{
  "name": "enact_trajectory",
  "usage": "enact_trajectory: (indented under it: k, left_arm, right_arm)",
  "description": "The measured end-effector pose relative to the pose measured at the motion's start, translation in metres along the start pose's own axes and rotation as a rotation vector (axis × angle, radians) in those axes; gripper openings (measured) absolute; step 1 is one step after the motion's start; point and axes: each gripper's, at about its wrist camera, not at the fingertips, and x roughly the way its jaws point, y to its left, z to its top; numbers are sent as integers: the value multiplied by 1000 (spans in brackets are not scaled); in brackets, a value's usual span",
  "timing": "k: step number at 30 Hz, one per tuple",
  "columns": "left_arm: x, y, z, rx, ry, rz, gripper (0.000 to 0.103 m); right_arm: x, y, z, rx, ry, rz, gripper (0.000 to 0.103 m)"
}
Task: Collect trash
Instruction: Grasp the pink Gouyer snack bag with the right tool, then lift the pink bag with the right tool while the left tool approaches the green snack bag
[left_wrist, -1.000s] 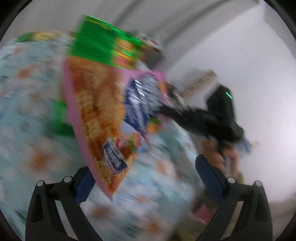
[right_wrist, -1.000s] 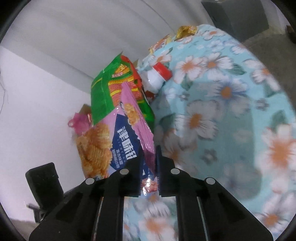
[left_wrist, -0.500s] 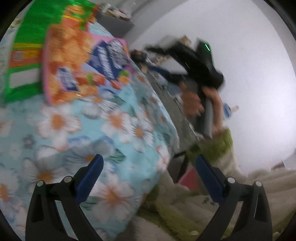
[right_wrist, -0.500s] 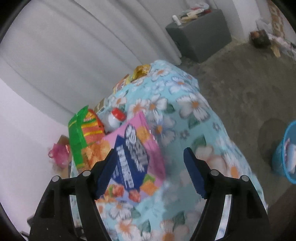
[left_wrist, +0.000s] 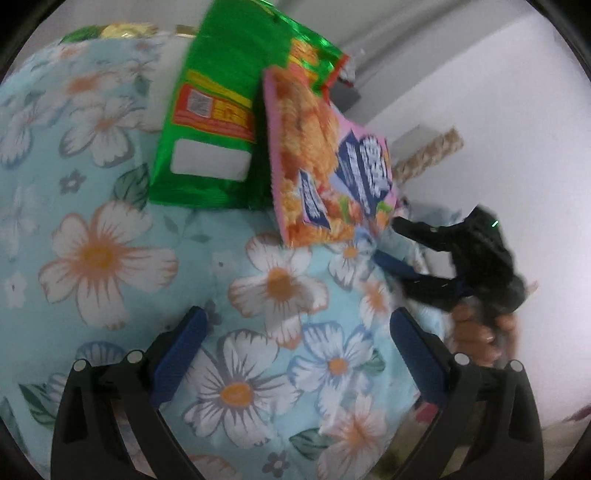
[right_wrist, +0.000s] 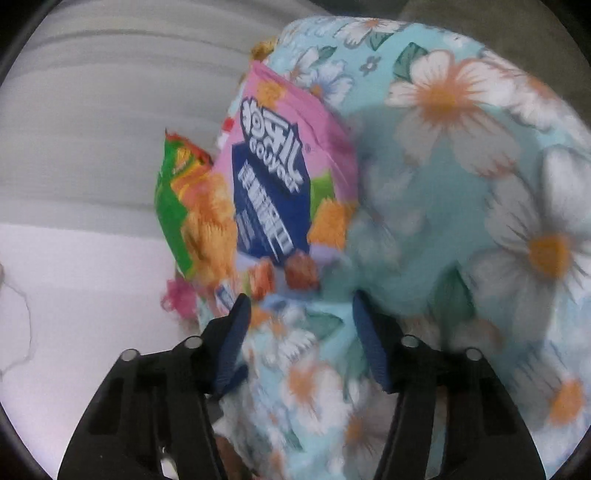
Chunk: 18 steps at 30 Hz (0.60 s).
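Observation:
A pink snack bag lies on the floral tablecloth, overlapping a green snack bag behind it. My left gripper is open and empty, low over the cloth, short of both bags. My right gripper is open and empty, its fingertips just short of the pink bag's near edge; the green bag sits behind it. In the left view the right gripper is at the pink bag's right corner.
A gold wrapper lies at the table's far edge. A red-and-white bottle peeks out behind the pink bag. A pink plastic bag hangs past the table edge. White wall and curtain surround the table.
My right gripper opened and let go of the pink bag, pulled back, then came close to it again. My left gripper swung away and back toward the bags.

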Motion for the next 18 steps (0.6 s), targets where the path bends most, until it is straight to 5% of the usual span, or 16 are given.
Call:
enact_trajectory:
  k: [4, 6, 8, 14, 18]
  left_arm:
    - [-5, 12, -2, -69, -31, -63, 97]
    - [-9, 13, -8, -64, -26, -61, 97]
    - [-10, 12, -6, -65, -14, -50, 97]
    - [-26, 6, 13, -112, -68, -54, 97]
    - [-47, -11, 23, -18, -148, -17, 97]
  right_arm:
    - [15, 2, 12, 45, -52, 44, 39]
    - [22, -1, 15, 66, -52, 43, 13]
    - [26, -10, 16, 105, -40, 69, 2]
    - [-9, -6, 10, -3, 32, 92, 0]
    - [-44, 3, -6, -167, 140, 45, 0]
